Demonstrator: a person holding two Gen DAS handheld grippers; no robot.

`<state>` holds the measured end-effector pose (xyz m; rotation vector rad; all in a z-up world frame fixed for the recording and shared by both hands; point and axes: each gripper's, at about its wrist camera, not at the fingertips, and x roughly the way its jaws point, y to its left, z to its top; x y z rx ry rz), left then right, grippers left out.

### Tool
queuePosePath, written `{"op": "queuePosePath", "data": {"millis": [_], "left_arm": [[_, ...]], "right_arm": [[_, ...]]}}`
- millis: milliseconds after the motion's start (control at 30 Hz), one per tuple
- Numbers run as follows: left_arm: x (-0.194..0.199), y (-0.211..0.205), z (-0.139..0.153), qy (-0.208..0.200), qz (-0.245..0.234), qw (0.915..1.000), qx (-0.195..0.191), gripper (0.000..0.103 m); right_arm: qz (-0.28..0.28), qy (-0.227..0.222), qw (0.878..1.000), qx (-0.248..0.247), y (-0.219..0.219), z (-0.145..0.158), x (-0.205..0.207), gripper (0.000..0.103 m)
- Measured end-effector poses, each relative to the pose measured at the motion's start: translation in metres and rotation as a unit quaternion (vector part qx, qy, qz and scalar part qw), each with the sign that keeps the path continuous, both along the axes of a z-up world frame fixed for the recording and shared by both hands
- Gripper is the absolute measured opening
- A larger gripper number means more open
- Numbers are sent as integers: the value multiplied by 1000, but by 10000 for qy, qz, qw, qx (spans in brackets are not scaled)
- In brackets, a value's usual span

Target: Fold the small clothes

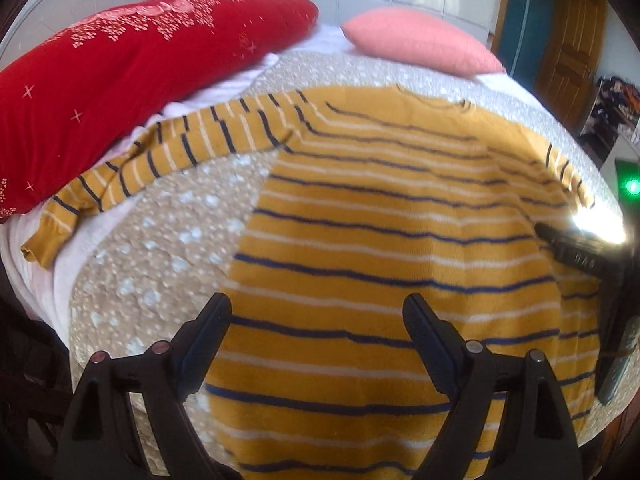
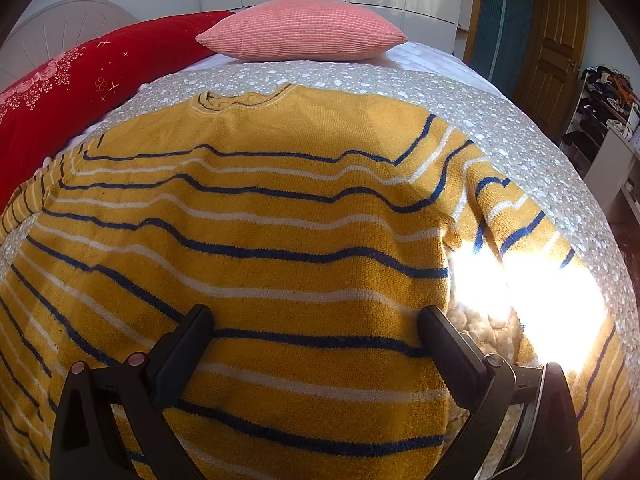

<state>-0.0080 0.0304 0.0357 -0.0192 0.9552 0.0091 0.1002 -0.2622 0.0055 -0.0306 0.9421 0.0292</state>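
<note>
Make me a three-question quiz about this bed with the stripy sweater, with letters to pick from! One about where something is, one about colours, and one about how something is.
1. Where does the sweater's long left sleeve end?
A. tucked under the sweater
B. beside the red pillow
C. on the pink pillow

2. What colour are the sweater's stripes?
A. blue and white
B. green and black
C. red and pink

3. How is the sweater lying?
A. rolled into a ball
B. folded in half
C. spread flat

Answers:
1. B, since the sleeve stretches out to the left and its cuff lies along the red pillow's edge.
2. A, since thin blue and white lines cross the mustard-yellow knit.
3. C, since the body lies open on the spotted bed cover, neckline towards the pillows.
</note>
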Motion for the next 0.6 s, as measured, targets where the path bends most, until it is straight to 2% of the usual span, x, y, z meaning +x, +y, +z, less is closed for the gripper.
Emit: {"op": "queuePosePath", "data": {"millis": [100,600], "left_arm": [[1,-2,-11,160,48,9999,-23,87],[1,-9,-25,41,-27,9998,184,103]], "right_arm": [[0,1,10000,0,0,0,0,103],[1,1,10000,-2,0,0,0,103]]}}
